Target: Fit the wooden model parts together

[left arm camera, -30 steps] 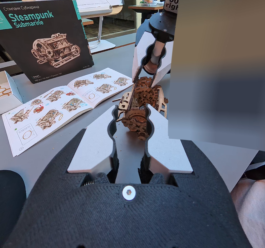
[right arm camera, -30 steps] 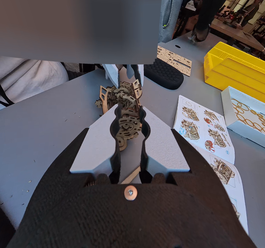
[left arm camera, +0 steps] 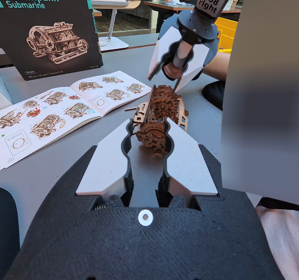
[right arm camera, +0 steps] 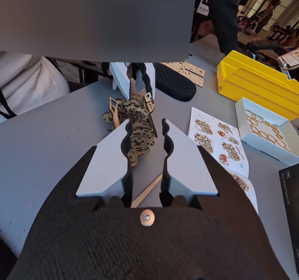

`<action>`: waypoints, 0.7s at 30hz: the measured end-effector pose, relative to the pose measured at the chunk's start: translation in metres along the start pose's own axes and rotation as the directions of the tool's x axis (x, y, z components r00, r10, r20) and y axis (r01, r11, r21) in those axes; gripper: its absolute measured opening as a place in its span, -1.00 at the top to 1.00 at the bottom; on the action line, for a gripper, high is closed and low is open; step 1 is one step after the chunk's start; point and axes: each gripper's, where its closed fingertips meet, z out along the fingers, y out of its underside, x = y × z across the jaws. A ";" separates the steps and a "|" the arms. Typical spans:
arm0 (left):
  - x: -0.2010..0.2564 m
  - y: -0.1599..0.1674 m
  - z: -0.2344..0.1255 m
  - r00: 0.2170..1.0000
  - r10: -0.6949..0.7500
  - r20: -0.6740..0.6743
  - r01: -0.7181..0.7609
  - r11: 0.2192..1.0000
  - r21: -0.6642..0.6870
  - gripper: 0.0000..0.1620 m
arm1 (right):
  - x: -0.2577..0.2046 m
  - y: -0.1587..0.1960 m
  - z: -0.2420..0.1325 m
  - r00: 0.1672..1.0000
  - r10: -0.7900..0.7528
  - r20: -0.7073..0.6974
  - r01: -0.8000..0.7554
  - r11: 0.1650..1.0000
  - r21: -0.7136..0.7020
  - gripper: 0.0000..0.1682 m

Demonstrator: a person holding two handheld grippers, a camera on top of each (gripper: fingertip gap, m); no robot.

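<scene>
The partly built wooden model (left arm camera: 161,105) of gears and frames stands on the grey table (left arm camera: 97,167). My left gripper (left arm camera: 148,121) is open, its fingers on either side of the model's near end, with a gap showing on the left side. My right gripper (left arm camera: 162,84) hangs open above the model's far end, one fingertip (left arm camera: 175,90) touching the top gear. In the right wrist view the right gripper (right arm camera: 147,121) is open with the model (right arm camera: 140,141) against its left finger. The left gripper (right arm camera: 140,97) shows beyond, one tip on the model's top. A thin wooden strip (right arm camera: 145,191) lies under the right gripper.
An open instruction booklet (left arm camera: 64,110) lies left of the model, the dark kit box (left arm camera: 48,29) behind it. Yellow bins (right arm camera: 258,84), a white box of rings (right arm camera: 265,126), a black pad (right arm camera: 174,84) and a plywood sheet (right arm camera: 191,73) are nearby. A person sits at the table edge (right arm camera: 24,81). The left gripper's tips are roughly 6 cm from the right gripper's.
My right gripper has opened and lifted off the model's top, which it was pinching before. The left gripper stays around the model's near end.
</scene>
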 end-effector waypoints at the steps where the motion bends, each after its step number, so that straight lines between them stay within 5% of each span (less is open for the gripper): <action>1: 0.000 0.000 0.000 1.000 -0.001 -0.001 0.001 1.000 0.001 0.55 | 0.002 -0.001 -0.004 1.000 0.000 -0.006 0.000 1.000 0.001 0.58; 7: 0.001 0.000 0.000 1.000 0.009 -0.017 -0.009 1.000 0.001 0.55 | 0.003 0.006 -0.014 1.000 0.001 0.012 -0.001 0.999 -0.032 0.59; 13: 0.000 0.000 -0.001 0.999 0.010 -0.036 -0.011 1.000 -0.004 0.55 | -0.005 -0.008 -0.009 0.927 0.320 0.195 -0.339 0.938 0.074 0.52; 21: 0.000 0.000 -0.001 0.999 0.015 -0.031 -0.015 1.000 0.000 0.55 | -0.007 0.005 -0.001 0.932 0.331 0.149 -0.338 0.941 0.027 0.57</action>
